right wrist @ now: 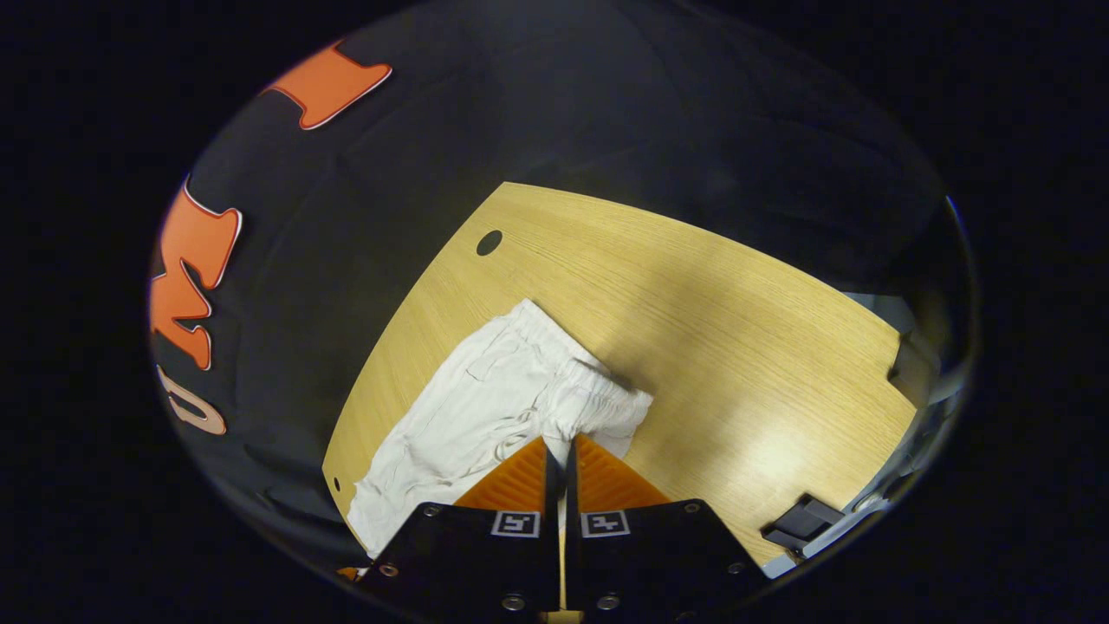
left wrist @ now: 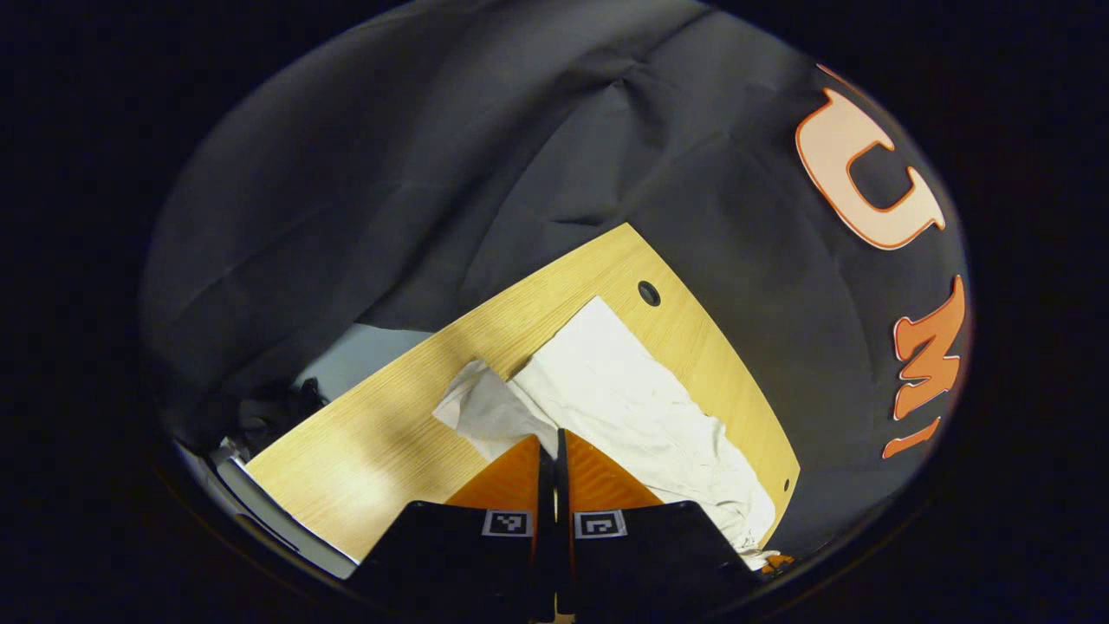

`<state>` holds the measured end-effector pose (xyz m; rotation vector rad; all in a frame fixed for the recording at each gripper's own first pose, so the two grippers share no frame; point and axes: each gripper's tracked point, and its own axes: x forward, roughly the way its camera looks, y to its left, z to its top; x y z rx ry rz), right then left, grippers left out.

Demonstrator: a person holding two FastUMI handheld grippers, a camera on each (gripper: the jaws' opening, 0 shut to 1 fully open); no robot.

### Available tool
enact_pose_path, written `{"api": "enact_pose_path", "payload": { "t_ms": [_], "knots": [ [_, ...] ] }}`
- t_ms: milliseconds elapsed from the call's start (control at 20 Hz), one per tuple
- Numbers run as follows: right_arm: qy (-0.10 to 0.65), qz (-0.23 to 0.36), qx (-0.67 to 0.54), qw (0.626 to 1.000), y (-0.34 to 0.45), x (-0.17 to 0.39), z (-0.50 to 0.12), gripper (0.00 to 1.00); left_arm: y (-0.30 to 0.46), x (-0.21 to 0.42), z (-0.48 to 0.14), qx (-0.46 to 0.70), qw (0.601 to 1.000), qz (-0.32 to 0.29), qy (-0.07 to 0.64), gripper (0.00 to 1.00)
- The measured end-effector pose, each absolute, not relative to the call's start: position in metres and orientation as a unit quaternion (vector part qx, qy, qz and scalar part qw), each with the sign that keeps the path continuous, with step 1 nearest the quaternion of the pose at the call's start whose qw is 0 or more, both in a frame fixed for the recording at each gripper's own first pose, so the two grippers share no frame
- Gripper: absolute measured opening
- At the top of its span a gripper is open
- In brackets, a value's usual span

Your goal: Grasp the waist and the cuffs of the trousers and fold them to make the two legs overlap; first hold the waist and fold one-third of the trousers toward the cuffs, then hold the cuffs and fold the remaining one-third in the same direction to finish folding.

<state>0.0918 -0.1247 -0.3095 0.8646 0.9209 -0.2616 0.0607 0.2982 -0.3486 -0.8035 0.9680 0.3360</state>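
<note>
Left gripper (left wrist: 554, 438) pinches cuff (left wrist: 485, 407); right gripper (right wrist: 559, 446) pinches waist (right wrist: 598, 399), both closed on trousers (right wrist: 485, 407). Carry both edges across together, level, keep cloth taut, legs aligned on table (right wrist: 710, 329).

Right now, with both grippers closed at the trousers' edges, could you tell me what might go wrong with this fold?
1. The left gripper pinches a crumpled cuff end of the white trousers; it may hold only one layer, so the legs would not overlap evenly.
2. The right gripper meets the bunched waistband; the gathered fabric could slip free when lifted.
3. The cloth lies near the wooden table's edge beside the black wall, so dragging might pull it off.
</note>
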Motion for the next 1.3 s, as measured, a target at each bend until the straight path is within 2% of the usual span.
{"api": "enact_pose_path", "payload": {
  "t_ms": [500, 1150, 1300],
  "knots": [
    [0.44, -0.116, 0.388, 0.802, -0.11, 0.158, -0.292, 0.03, 0.296, 0.149, -0.376, -0.301, 0.805, 0.075, 0.506, 0.04],
    [0.45, -0.122, 0.404, 0.787, -0.097, 0.241, -0.306, 0.03, 0.291, 0.236, -0.409, -0.258, 0.795, 0.026, 0.549, 0.04],
    [0.437, -0.127, 0.42, 0.785, -0.097, 0.256, -0.305, 0.03, 0.292, 0.254, -0.421, -0.247, 0.792, 0.031, 0.557, 0.04]
  ]
}}
